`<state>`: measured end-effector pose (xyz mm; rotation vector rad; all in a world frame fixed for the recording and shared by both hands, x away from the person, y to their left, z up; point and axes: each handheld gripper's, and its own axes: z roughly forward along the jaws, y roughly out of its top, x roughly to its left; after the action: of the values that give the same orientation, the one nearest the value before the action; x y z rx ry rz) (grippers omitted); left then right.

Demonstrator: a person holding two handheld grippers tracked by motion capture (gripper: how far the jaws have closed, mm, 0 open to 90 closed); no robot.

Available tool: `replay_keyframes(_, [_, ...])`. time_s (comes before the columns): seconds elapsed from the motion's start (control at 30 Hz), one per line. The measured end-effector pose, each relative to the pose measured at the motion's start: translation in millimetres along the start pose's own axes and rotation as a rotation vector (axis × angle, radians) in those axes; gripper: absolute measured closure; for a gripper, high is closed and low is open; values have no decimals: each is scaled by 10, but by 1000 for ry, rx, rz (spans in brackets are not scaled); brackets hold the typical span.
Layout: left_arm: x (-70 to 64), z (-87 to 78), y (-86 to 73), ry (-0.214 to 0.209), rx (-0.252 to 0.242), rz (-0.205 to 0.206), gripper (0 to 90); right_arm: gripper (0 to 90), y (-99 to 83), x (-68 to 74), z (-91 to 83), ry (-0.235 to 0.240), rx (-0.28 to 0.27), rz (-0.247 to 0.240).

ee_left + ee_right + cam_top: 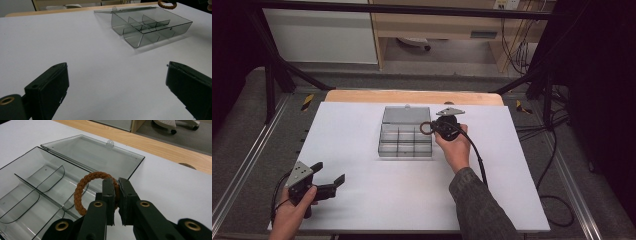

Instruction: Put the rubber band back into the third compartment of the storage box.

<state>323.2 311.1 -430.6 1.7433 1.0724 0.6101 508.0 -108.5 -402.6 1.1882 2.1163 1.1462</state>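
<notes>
right gripper view, jaws: the right gripper has its two black jaws drawn nearly together, pinching one side of a brown braided ring; the rest of the loop stands up and out to the left of the jaws.
braided ring, place: held in the air over the right end of the clear compartment box, above its rear compartments; in the high view the ring sits at the box's right rear corner, just in front of the right hand.
left gripper view, jaws: the left gripper has its jaws spread wide, nothing between them, only bare white tabletop beneath; whether they touch the surface cannot be told.
left gripper, place: in the high view it is at the near left of the tabletop, well apart from the box, held by the left hand.
box: smoky transparent plastic, divided by thin curved walls into several compartments, all seen empty; its lid lies open flat behind it, a small tab at the far edge.
box, place: near the middle of the tabletop, toward the far side.
writing: no readable brand, label or lettering on the grippers, the box or the ring.
surroundings: a wooden edge runs behind the white surface.
</notes>
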Motion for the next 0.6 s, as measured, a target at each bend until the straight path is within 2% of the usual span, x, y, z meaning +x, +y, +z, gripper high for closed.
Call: replay_keyframes(0.6, [3,-1,1,-2,-2,-2,43,843,-28,76,100,16,15,7])
